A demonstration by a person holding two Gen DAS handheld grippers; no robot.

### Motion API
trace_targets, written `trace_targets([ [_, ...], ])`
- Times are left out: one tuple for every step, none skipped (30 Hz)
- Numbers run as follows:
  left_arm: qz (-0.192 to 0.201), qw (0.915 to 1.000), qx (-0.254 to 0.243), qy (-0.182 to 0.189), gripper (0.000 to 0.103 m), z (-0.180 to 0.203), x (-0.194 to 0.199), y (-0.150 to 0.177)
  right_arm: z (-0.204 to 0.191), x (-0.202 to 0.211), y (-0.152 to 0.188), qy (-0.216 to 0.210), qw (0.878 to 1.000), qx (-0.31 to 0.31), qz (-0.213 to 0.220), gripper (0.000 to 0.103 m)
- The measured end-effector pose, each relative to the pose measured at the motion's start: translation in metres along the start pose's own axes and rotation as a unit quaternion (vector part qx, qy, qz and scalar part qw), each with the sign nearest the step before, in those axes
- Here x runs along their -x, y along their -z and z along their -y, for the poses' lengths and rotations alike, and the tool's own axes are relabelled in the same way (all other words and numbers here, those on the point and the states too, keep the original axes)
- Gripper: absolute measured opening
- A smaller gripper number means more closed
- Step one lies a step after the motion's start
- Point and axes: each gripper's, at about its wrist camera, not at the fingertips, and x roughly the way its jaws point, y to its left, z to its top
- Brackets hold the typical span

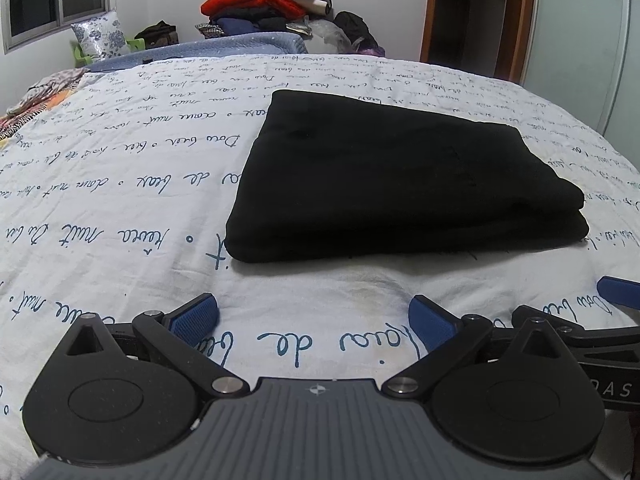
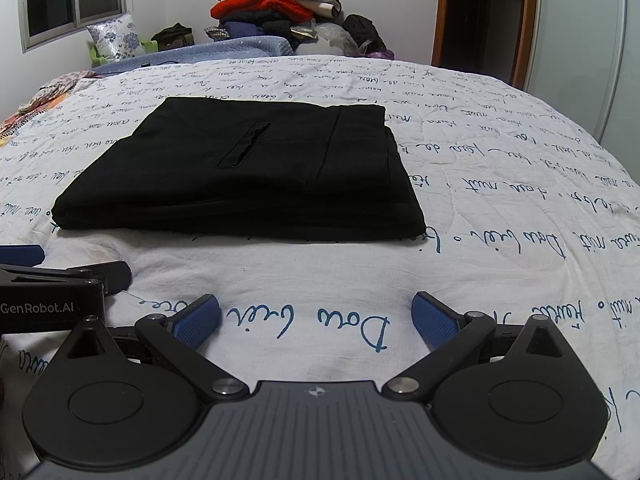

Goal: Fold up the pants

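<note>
Bed: one white quilt [image 2: 460, 208], blue script
Pants: one black pair [image 2: 248, 172], folded flat
Left gripper [image 1: 314, 322]: wide, empty
Right gripper [image 2: 316, 318]: wide, empty

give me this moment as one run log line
black pants: folded, on bed sheet | left gripper: open, empty | right gripper: open, empty

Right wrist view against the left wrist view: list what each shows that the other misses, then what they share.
Only the right wrist view shows the slit pocket and seam on top of the folded black pants, plus the left gripper's body labelled GenRobot.AI at its left edge.

Only the left wrist view shows the pants' stacked layers at their near right corner and the right gripper's blue pad at its right edge.

Both show the left gripper and right gripper open and empty, the script-printed bedspread, and the clothes pile behind.
</note>
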Motion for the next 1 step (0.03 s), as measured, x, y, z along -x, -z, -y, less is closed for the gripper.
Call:
trace_targets([
  [0.000,1.0000,0.001,0.000,0.103,-0.0003,0.0000,0.0001,0.0000,0.0000,0.0000,0.000,1.000,0.000,0.000,0.103],
])
